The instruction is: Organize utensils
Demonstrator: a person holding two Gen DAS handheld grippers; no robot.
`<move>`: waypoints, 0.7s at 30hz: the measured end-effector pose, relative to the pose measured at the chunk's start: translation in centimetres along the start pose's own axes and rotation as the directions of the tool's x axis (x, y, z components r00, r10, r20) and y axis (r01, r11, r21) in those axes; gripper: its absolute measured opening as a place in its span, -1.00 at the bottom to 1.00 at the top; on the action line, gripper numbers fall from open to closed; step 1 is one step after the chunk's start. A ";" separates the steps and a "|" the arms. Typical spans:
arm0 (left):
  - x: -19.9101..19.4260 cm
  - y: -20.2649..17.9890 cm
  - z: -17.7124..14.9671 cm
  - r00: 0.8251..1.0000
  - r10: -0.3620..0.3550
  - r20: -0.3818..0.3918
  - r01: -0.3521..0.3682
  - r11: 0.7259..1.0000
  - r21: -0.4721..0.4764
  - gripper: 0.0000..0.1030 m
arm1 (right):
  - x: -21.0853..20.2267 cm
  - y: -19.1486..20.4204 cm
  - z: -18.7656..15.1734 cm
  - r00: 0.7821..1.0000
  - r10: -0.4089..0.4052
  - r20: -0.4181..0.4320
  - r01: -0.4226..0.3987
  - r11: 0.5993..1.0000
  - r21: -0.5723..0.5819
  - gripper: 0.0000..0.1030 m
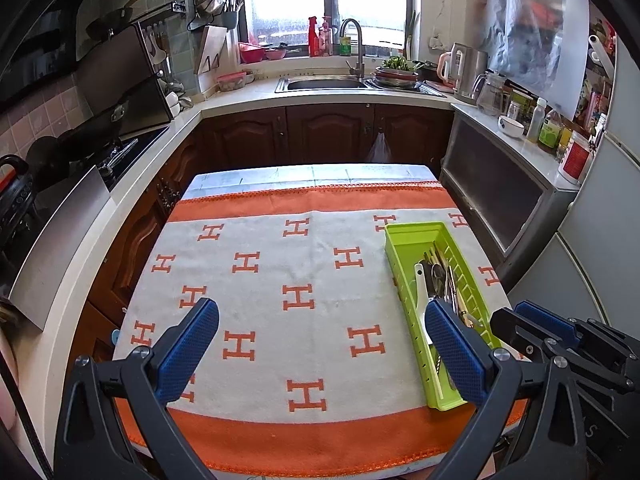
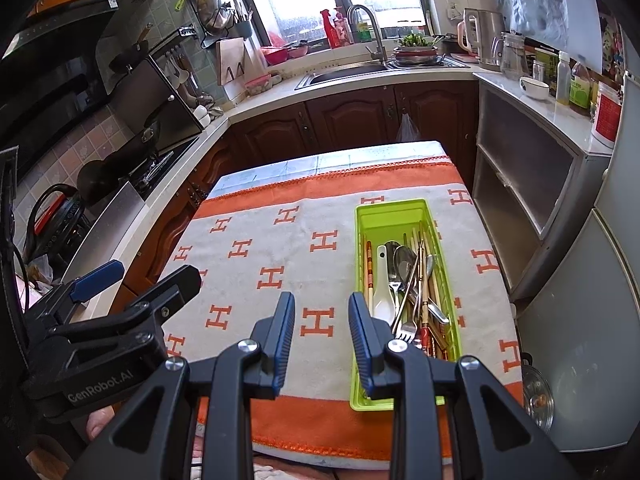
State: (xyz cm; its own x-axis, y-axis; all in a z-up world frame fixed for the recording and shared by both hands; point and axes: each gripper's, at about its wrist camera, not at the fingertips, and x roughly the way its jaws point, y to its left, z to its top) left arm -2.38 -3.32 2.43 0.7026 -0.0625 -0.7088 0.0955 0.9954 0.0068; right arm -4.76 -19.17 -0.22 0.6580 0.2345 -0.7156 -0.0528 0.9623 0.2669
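A long green utensil tray [image 2: 362, 216] lies on the right side of the table; it also shows in the left wrist view [image 1: 412, 230]. It holds a white ceramic spoon [image 2: 382, 284], metal spoons [image 2: 404, 260], a fork [image 2: 406, 326] and several chopsticks [image 2: 430, 280]. My left gripper [image 1: 322, 320] is open wide and empty above the cloth, left of the tray. My right gripper [image 2: 322, 312] is open and empty, hovering just left of the tray's near end. The left gripper [image 2: 140, 280] also shows at the left of the right wrist view.
The table wears a white cloth with orange H marks [image 1: 296, 296] and orange borders. Beyond it run dark wood cabinets [image 1: 328, 132], a sink [image 1: 326, 84] and a stove [image 1: 120, 152] at left. A grey cabinet [image 2: 532, 176] and fridge [image 2: 600, 280] stand at right.
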 end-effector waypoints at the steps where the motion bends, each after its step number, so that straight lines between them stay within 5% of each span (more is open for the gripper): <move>1: 0.0 0.0 0.0 1.000 0.001 0.000 -0.001 1.000 0.002 0.98 | 0.1 0.0 0.0 1.000 -0.001 -0.001 0.001 1.000 0.000 -0.46; 21: 0.5 0.5 -0.1 1.000 -0.006 -0.009 0.005 1.000 -0.007 0.98 | 0.6 0.1 -0.3 1.000 -0.010 -0.007 0.010 1.000 0.004 -0.46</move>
State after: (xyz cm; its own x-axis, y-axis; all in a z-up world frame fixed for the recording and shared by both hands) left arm -2.03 -2.89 2.03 0.6958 -0.0674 -0.7151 0.0947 0.9955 -0.0017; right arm -4.61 -18.93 -0.80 0.6529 0.2262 -0.7229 -0.0431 0.9639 0.2627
